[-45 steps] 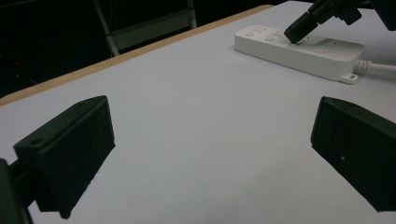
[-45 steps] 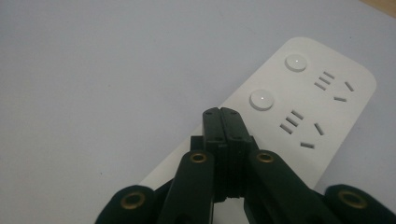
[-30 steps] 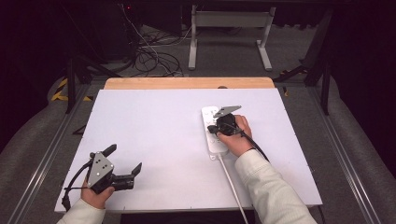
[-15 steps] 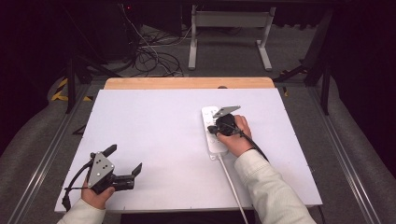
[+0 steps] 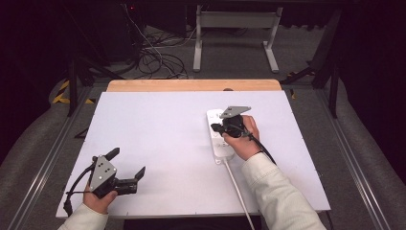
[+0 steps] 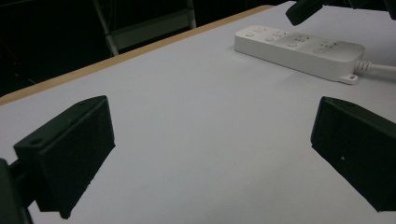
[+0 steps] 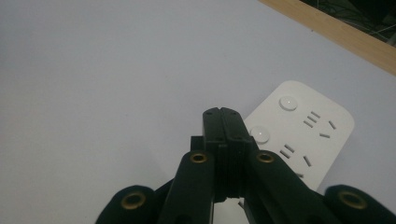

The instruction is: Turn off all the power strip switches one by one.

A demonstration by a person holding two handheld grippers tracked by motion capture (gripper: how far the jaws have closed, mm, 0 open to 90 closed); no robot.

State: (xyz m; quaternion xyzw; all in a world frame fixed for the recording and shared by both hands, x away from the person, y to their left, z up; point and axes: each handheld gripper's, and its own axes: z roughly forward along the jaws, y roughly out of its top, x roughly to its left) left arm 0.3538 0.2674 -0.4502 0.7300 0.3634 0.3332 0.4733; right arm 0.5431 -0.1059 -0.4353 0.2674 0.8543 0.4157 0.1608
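White power strip (image 5: 220, 135), white table (image 5: 158, 139).

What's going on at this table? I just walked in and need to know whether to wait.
A person sits at a white table with a two-jaw gripper in each hand. The right gripper, jaws shut with nothing between them, is poised over a white power strip, its tip close to one of the round switch buttons. The left gripper is near the table's front edge, jaws wide open and holding nothing. The strip's cord trails off the front edge.
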